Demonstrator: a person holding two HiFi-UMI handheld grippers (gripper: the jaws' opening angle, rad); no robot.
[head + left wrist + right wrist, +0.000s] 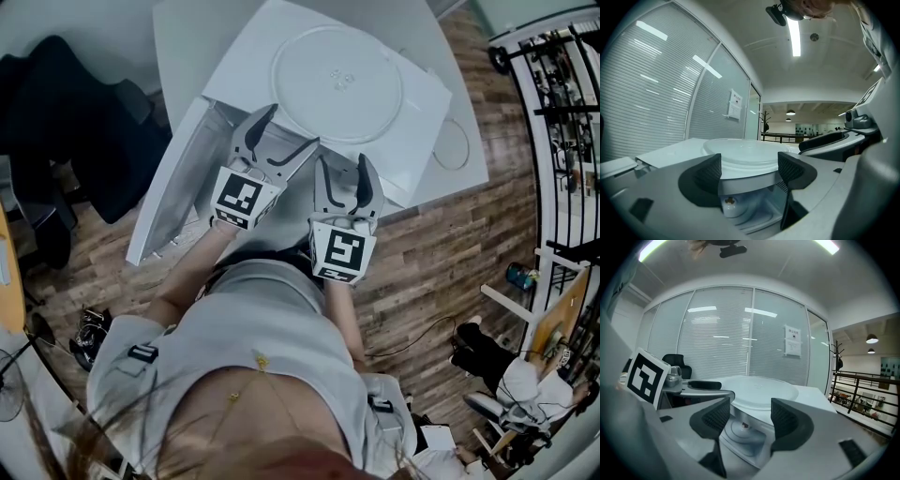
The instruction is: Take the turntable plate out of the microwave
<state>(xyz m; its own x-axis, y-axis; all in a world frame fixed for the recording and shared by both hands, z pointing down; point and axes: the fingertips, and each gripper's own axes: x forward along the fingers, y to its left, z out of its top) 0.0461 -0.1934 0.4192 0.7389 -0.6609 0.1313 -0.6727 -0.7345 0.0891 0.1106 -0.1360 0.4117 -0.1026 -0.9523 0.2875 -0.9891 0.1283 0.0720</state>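
The round glass turntable plate (pixel 337 82) lies flat on top of the white microwave (pixel 424 105), whose door (pixel 173 192) hangs open to the left. Both grippers hover in front of the open cavity, just below the top's front edge. My left gripper (pixel 286 131) is open and holds nothing; its own view shows the plate (pixel 745 150) beyond the jaws and the cavity (pixel 750 213) below. My right gripper (pixel 344 173) is open and empty too, with the plate (pixel 759 391) ahead of it and the cavity's centre hub (pixel 743 428) under it.
The microwave stands on a white table (pixel 187 47). A thin ring (pixel 455 145) lies on the table to the microwave's right. A black chair (pixel 84 122) is at the left, a metal railing (pixel 562 94) at the right, wood floor below.
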